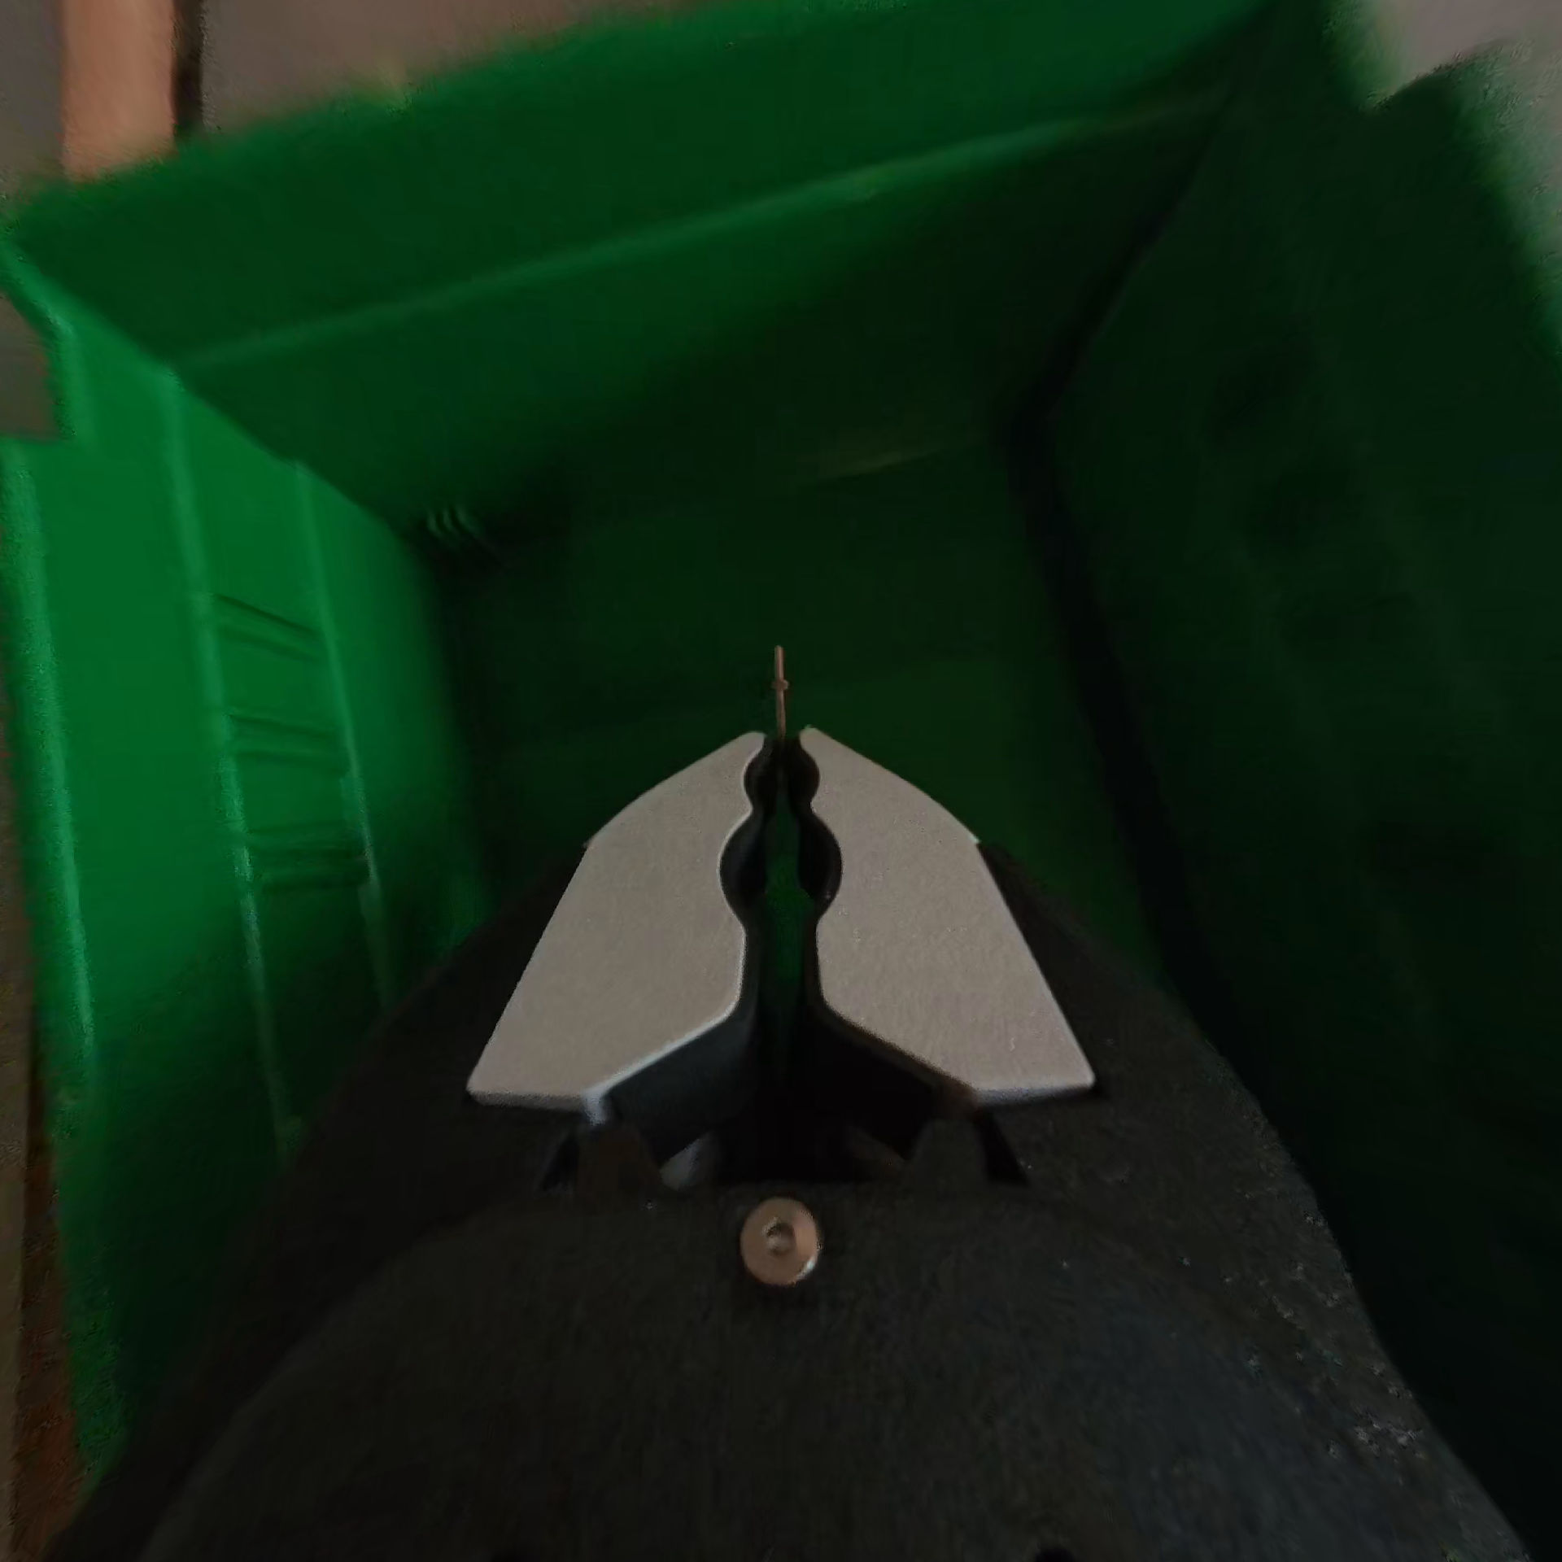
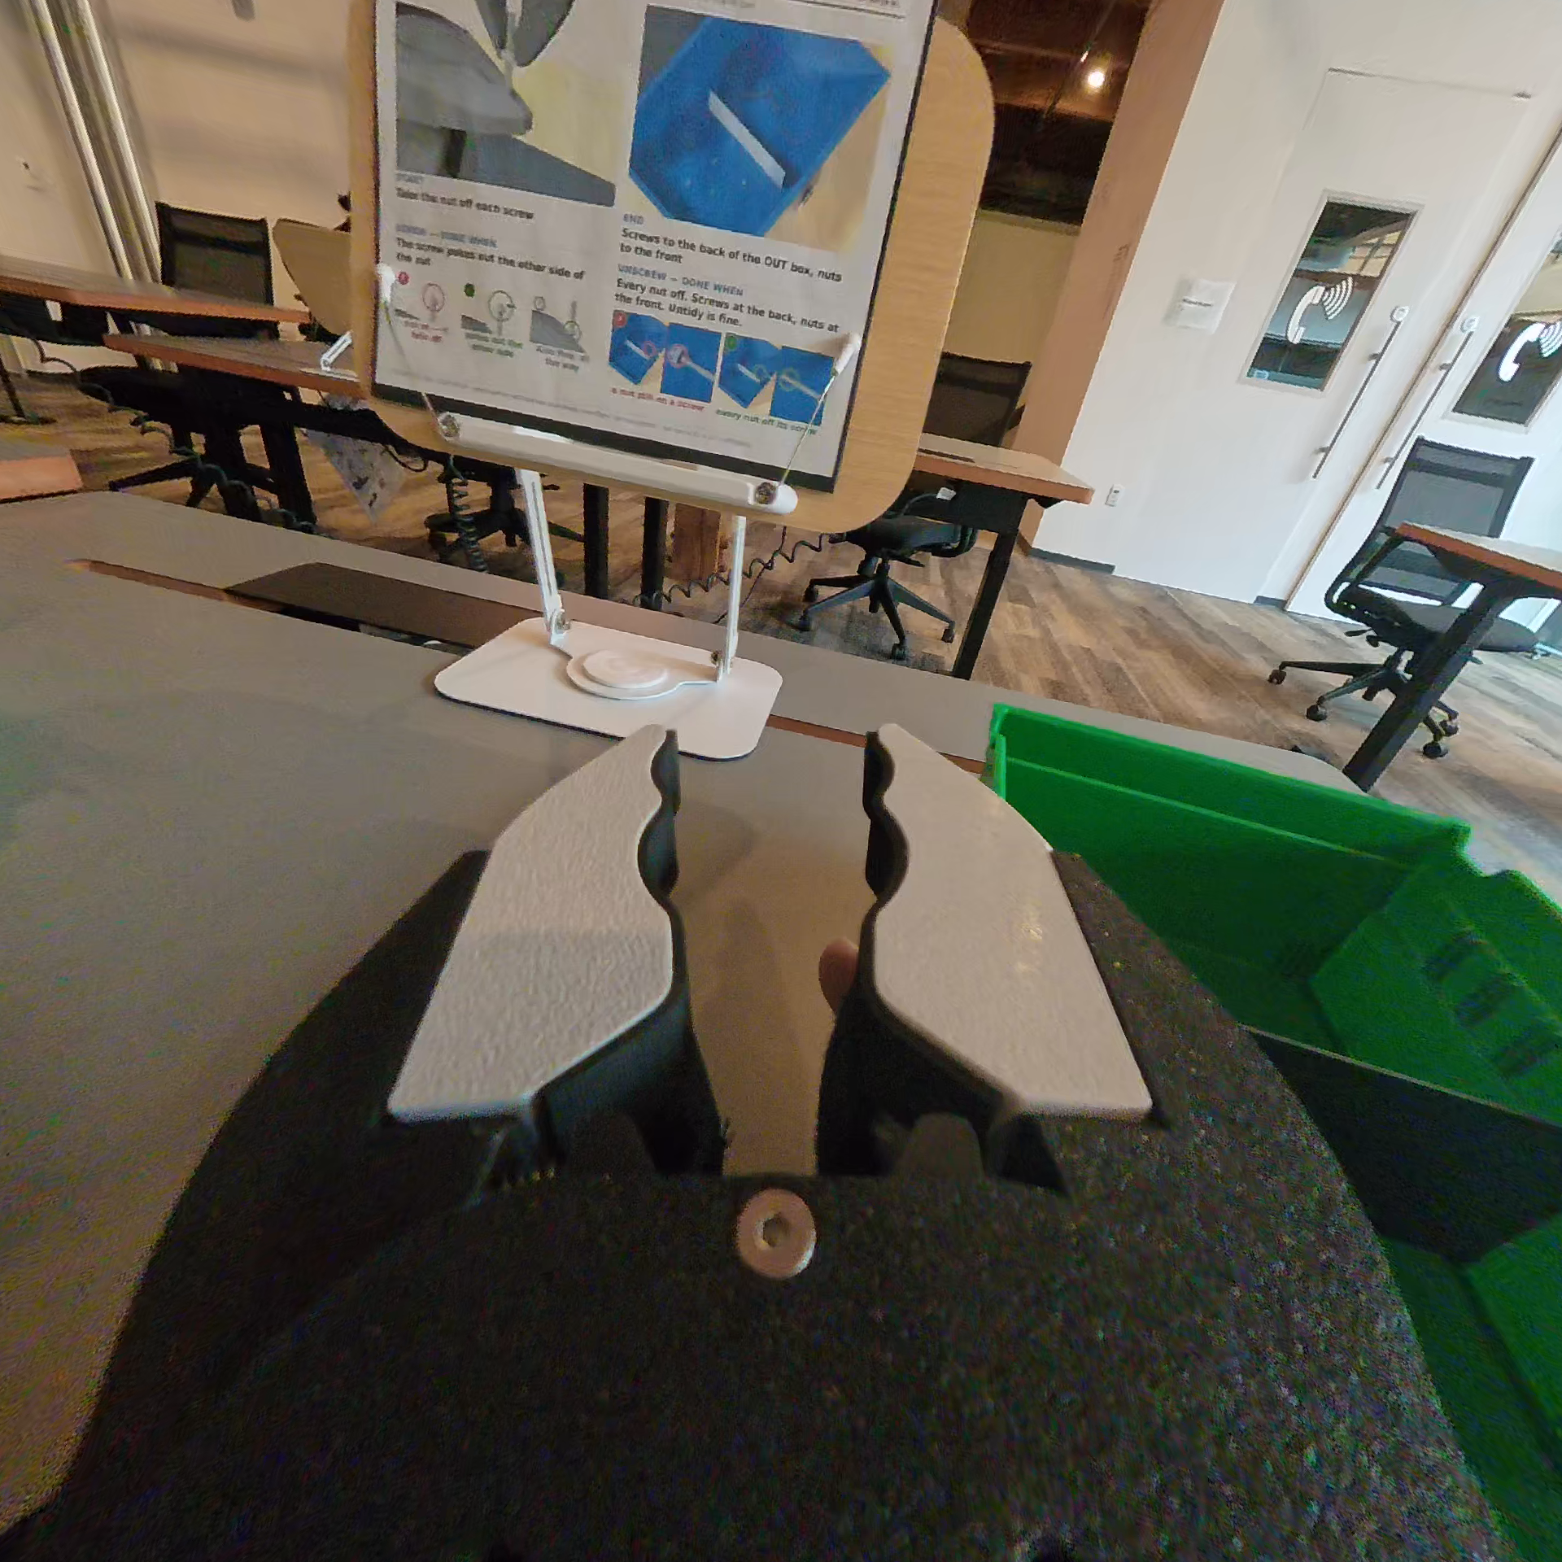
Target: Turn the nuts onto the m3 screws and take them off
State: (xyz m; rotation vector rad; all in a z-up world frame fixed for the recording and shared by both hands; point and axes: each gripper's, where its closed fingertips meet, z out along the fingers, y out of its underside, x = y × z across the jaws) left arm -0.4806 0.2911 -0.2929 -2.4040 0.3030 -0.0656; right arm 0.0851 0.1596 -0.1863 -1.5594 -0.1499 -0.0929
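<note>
In the left wrist view my left gripper [image 1: 782, 734] is inside a green bin [image 1: 592, 380]. Its fingertips are shut on a thin m3 screw [image 1: 779, 693] that sticks out forward past the tips. A small nut [image 1: 780, 683] sits partway along the screw. In the right wrist view my right gripper [image 2: 769, 748] is open and empty above the grey table [image 2: 211, 845], left of the green bin [image 2: 1226, 845]. A fingertip of the person's hand [image 2: 839, 972] shows between the fingers near their base.
A white stand [image 2: 608, 676] holding a printed instruction sheet [image 2: 642, 211] stands on the table just beyond my right gripper. Office desks and chairs [image 2: 887, 541] fill the room behind. The bin's walls close in around my left gripper on three sides. My hands' fingertips stand some 60 cm from each other.
</note>
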